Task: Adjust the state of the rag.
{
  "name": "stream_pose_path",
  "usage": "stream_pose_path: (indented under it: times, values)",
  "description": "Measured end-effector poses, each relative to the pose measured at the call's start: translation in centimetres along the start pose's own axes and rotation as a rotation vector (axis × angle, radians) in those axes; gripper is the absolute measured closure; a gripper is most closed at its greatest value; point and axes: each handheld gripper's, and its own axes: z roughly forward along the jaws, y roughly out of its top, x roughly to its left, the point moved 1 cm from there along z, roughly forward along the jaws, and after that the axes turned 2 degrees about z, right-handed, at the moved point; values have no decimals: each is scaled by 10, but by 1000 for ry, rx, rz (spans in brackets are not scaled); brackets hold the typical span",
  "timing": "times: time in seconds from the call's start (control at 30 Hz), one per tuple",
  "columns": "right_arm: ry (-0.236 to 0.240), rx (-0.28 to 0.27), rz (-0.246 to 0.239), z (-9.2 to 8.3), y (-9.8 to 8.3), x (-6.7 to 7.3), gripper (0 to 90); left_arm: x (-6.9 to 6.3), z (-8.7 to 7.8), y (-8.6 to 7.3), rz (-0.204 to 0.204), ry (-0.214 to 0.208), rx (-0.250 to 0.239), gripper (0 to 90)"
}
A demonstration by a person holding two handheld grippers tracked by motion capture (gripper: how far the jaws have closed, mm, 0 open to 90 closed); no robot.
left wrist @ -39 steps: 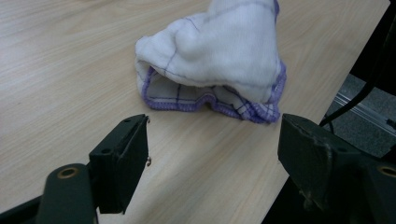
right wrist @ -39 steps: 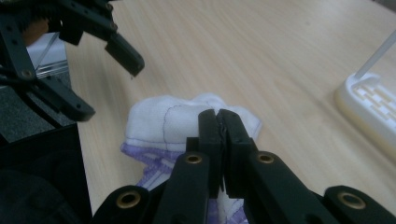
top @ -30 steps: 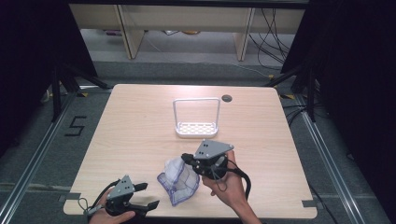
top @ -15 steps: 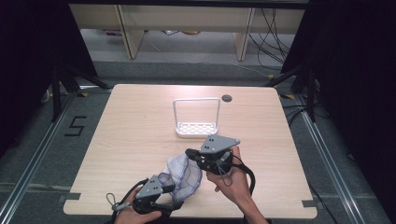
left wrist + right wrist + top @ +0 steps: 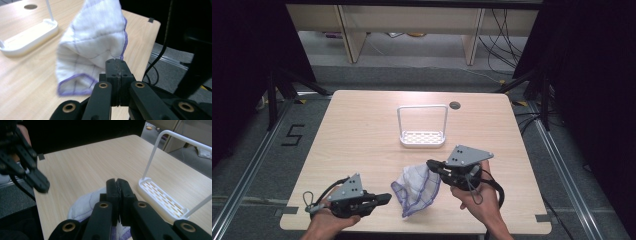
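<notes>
A white cloth with purple stitched edges (image 5: 417,187) hangs bunched over the front of the wooden table (image 5: 362,135). My right gripper (image 5: 430,164) is shut on its upper right edge, and the cloth (image 5: 85,206) sags below those jaws. My left gripper (image 5: 388,198) has just been closing its jaws on the cloth's lower left edge. In the left gripper view the jaws (image 5: 117,65) are pressed together, with the cloth (image 5: 92,42) rising right behind the tips. Both hands hold the cloth partly off the table.
A white rack (image 5: 422,137) with a slotted base and a tall loop handle stands mid-table behind the cloth. A round cable hole (image 5: 455,105) sits near the far edge. The table's front edge lies just under both hands.
My left gripper came in from the front left, shut at the cloth's edge and rose. My right gripper shifted right and up with the cloth, which now hangs stretched between them.
</notes>
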Motion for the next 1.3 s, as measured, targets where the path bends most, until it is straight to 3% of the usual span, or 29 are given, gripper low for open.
stream_pose_path:
  times: [0.07, 0.1, 0.17, 0.23, 0.37, 0.4, 0.47, 0.7, 0.8, 0.87, 0.9, 0.97, 1.0, 1.13, 1.2, 1.23, 1.27, 1.3]
  values:
    - [-23, -9, -11, -4, -1, -1, 890, -1, 6, -1, -24, 4, 7, 854]
    - [-22, -6, 7, -4, -3, -1, 890, -2, 14, -4, -31, -4, 16, 827]
    - [-13, -1, -7, -4, -5, -3, 890, -5, 29, -13, -46, -38, 54, 786]
    - [-20, 2, 20, -4, -8, -4, 890, -6, 43, -20, -53, -69, 54, 753]
    - [-19, 5, 22, -5, -11, -7, 890, -9, 59, -23, -57, -73, 70, 683]
    - [-24, -4, 46, -5, -12, -6, 890, -10, 64, -23, -51, -81, 67, 673]
    - [-14, 4, 27, -6, -11, -7, 890, -11, 77, -25, -26, -75, 93, 625]
    - [-14, 3, 31, -5, -12, -6, 889, -9, 104, -29, -20, -52, 121, 533]
    - [-15, 6, 32, -5, -12, -7, 890, -7, 111, -31, -26, -58, 133, 559]
    - [-10, 7, 29, -3, -13, -8, 890, -3, 118, -34, -18, -60, 149, 641]
    - [-14, 10, 30, -2, -13, -8, 890, -2, 123, -36, -46, -70, 129, 727]
    - [-8, 14, 42, -1, -13, -7, 890, -1, 122, -36, -27, -79, 154, 844]
    - [-19, 6, 26, -1, -13, -8, 890, -2, 118, -34, -4, -80, 156, 867]
    - [-35, 11, 30, -9, -13, -13, 890, 1, 92, -25, 20, -93, 149, 877]
    - [-51, 6, 48, -12, -13, -15, 890, 3, 74, -18, 5, -97, 150, 876]
    - [-45, 10, 37, -13, -13, -16, 890, 6, 63, -13, 23, -94, 151, 876]
    - [-48, 15, 40, -15, -13, -16, 890, 6, 63, -13, 23, -94, 151, 877]
    - [-53, 17, 40, -16, -13, -15, 890, 11, 42, -4, 14, -80, 122, 877]
